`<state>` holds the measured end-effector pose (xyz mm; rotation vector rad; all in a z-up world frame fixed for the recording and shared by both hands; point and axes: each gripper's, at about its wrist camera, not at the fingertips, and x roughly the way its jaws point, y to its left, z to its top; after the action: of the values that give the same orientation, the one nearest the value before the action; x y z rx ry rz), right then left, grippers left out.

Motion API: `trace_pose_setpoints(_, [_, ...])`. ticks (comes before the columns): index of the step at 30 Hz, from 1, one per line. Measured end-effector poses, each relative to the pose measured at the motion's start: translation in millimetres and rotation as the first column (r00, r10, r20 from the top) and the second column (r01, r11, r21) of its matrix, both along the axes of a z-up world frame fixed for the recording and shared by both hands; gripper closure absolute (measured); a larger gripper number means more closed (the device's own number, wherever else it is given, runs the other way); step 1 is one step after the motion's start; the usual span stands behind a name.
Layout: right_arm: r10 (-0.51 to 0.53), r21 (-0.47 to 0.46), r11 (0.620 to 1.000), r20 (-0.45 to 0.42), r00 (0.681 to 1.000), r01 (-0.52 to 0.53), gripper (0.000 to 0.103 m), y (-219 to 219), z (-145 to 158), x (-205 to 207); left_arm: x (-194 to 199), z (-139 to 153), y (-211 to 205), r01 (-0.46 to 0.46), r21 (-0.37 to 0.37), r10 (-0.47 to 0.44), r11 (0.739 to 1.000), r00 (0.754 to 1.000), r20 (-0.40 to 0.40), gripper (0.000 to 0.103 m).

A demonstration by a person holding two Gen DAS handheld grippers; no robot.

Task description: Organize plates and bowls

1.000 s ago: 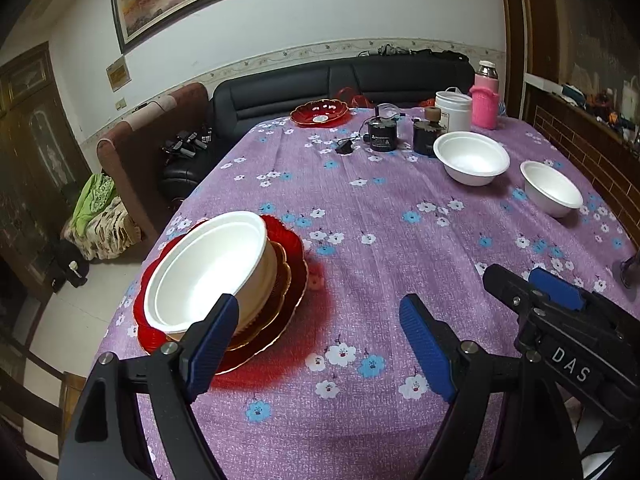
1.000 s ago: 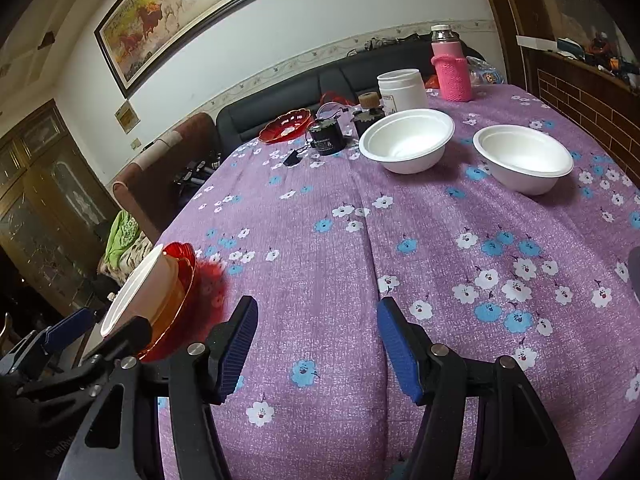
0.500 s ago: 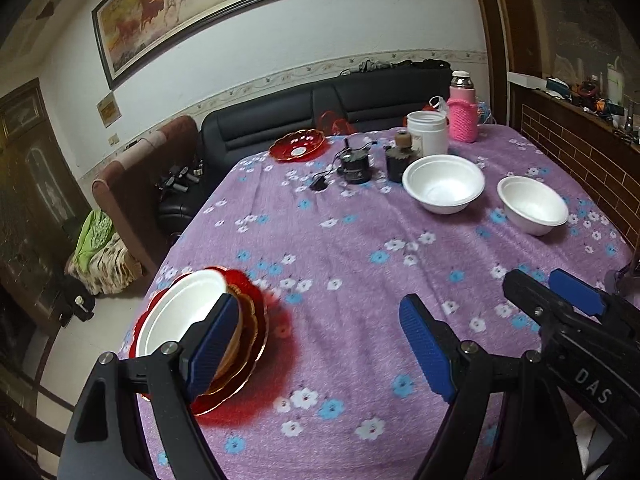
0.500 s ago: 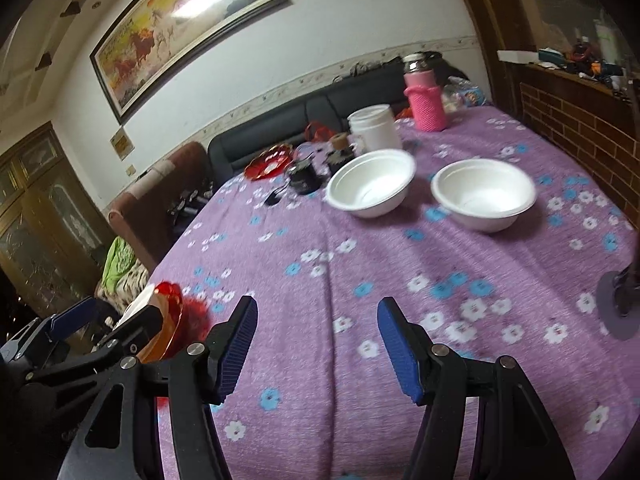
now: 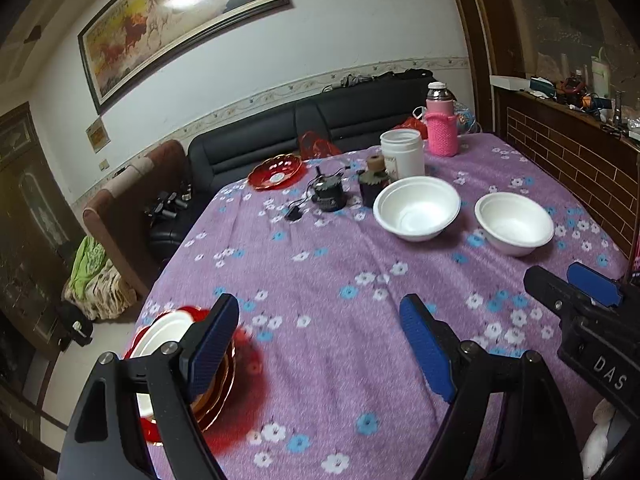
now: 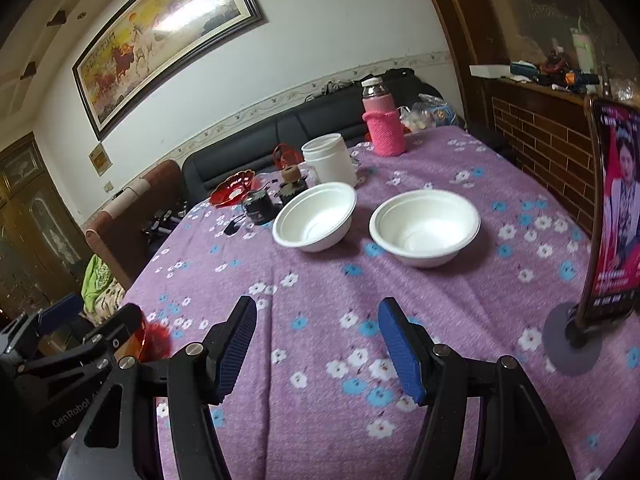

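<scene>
Both hand-held grippers, left (image 5: 320,344) and right (image 6: 318,346), rose, gaping empty; two white bowls (image 6: 315,222) ahead.

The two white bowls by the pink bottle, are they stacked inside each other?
No, the left white bowl and the right white bowl sit side by side on the purple tablecloth, with cloth showing between them.

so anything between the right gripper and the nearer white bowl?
Nothing visible. In the right wrist view only bare purple tablecloth lies between the open right gripper and the nearer white bowl. The second white bowl sits to its left, and the phone on a stand is off to the right.
</scene>
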<state>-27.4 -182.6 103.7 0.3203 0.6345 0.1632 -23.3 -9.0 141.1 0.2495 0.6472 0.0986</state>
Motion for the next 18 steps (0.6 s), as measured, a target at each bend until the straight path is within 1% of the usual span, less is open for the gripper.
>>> trace_pose_setpoints(5, [-0.006, -0.017, 1.000, -0.007, 1.000, 0.006, 0.035, -1.7, -0.3, 10.6, 18.6, 0.4, -4.1, 0.001, -0.003, -0.001, 1.000, 1.000, 0.015, 0.021])
trace_pose_setpoints(12, [-0.014, -0.038, 0.999, -0.026, 1.000, 0.013, 0.035, -2.2, -6.2, 26.6, 46.1, -8.6, -1.1, -0.014, -0.029, 0.014, 0.999, 1.000, -0.012, 0.021])
trace_pose_setpoints(16, [-0.025, -0.035, 0.999, -0.049, 0.998, 0.024, 0.035, 0.9, -13.7, 33.8, 50.5, -16.5, 6.2, -0.018, -0.084, 0.014, 0.996, 0.999, -0.040, 0.021])
trace_pose_setpoints(18, [-0.041, -0.043, 0.998, -0.068, 0.997, 0.038, 0.035, 1.5, -18.6, 38.5, 51.9, -21.6, 7.8, -0.016, -0.094, 0.011, 0.995, 0.999, -0.049, 0.021])
